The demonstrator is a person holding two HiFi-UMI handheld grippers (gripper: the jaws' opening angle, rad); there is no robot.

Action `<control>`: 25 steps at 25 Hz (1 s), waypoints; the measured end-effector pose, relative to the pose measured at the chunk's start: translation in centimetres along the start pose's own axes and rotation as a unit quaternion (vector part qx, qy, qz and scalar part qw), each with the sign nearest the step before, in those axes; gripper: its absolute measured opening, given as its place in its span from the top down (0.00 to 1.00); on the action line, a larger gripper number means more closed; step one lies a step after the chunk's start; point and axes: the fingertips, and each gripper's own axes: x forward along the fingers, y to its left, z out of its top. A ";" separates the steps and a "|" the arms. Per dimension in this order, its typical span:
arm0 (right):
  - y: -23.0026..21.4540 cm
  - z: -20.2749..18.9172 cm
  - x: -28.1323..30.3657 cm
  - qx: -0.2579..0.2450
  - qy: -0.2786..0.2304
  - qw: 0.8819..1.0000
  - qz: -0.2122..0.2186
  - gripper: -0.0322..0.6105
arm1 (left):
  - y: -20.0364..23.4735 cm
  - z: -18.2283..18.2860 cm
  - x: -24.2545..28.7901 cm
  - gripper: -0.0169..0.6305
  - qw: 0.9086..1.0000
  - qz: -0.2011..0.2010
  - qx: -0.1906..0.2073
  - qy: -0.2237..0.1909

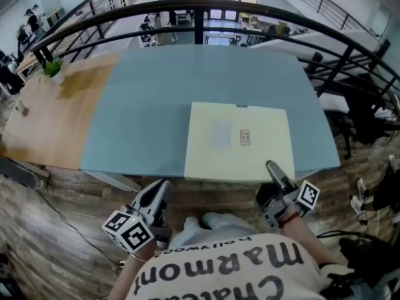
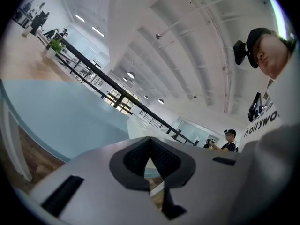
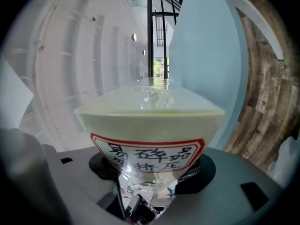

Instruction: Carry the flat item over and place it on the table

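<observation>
Black railing [image 1: 200, 8] curves round the far side of a wide table [image 1: 144, 117] with a blue-grey top; its left end is bare wood [image 1: 56, 117], with a small plant [image 1: 53, 67] at the far left. Plank floor [image 1: 56, 217] shows on the near side.

On the near right part of the table lies the panel [image 1: 237, 142], a pale yellow rectangle, flat and face up. Its long axis runs left to right, in line with the table's near edge, and its short sides point near and far. Its near edge sticks out a little past the table's edge. Whether it rests fully on the top or hangs just above it I cannot tell. A small red label [image 1: 244, 137] sits near its middle.

The right gripper [image 1: 273, 167] reaches in from the near side and has the panel's near edge, towards the right corner, between its jaws. From that gripper's own view the jaws are closed on the sheet, which spreads away from them level and edge-on, with a red-bordered label of dark characters close to the pads.

The left gripper [image 1: 161, 186] is off the table, low and near the person's body, left of the panel and well apart from it. Its jaws meet at the tips with nothing between them.
</observation>
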 end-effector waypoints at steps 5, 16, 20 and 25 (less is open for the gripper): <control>-0.7 0.4 2.3 -0.003 0.016 1.000 -0.004 0.48 | 1.8 -0.1 0.7 0.97 1.000 0.012 -0.019 -0.002; -1.6 3.3 10.0 0.002 0.076 0.997 -0.014 0.48 | 4.4 2.0 4.3 0.97 0.998 0.051 -0.031 -0.033; -1.4 4.1 12.4 -0.002 0.102 0.995 -0.007 0.48 | 5.0 2.0 6.5 0.97 0.997 0.057 -0.042 -0.037; -2.1 5.0 14.3 0.005 0.122 0.992 -0.014 0.48 | 5.2 2.1 8.9 0.97 0.997 0.060 -0.042 -0.031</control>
